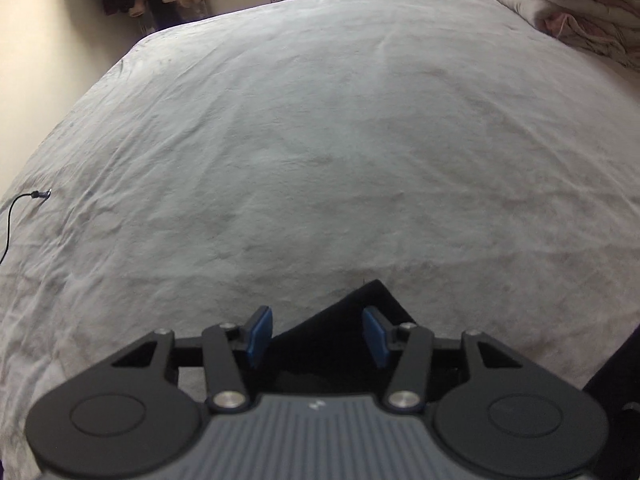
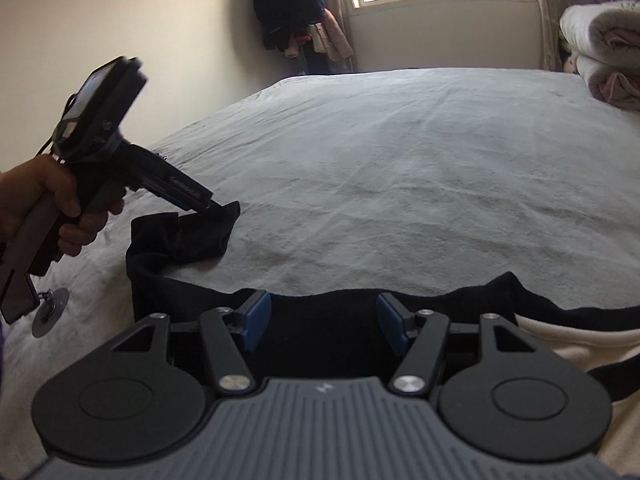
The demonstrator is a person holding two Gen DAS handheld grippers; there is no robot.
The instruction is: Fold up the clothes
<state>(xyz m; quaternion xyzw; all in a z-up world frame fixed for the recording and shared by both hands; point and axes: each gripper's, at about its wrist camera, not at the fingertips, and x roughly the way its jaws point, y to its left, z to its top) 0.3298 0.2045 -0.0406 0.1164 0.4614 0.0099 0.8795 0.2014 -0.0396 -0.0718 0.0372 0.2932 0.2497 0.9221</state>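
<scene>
**Black garment at the near edge of the bed**

We see the black garment (image 2: 180,236) lying on the grey bedspread (image 2: 400,160), its corner between the parted pads of our left gripper (image 1: 318,336), which grip nothing. Our right gripper (image 2: 324,322) stands open over the garment's dark edge. Folded quilts (image 2: 600,40) sit far right; a thin cable (image 1: 16,216) lies at the left edge, well apart.

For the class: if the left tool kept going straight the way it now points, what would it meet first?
Most likely the black garment: its corner lies between the left tool's open pads. Beyond it is only the grey bed cover. Depth is hard to judge.
</scene>
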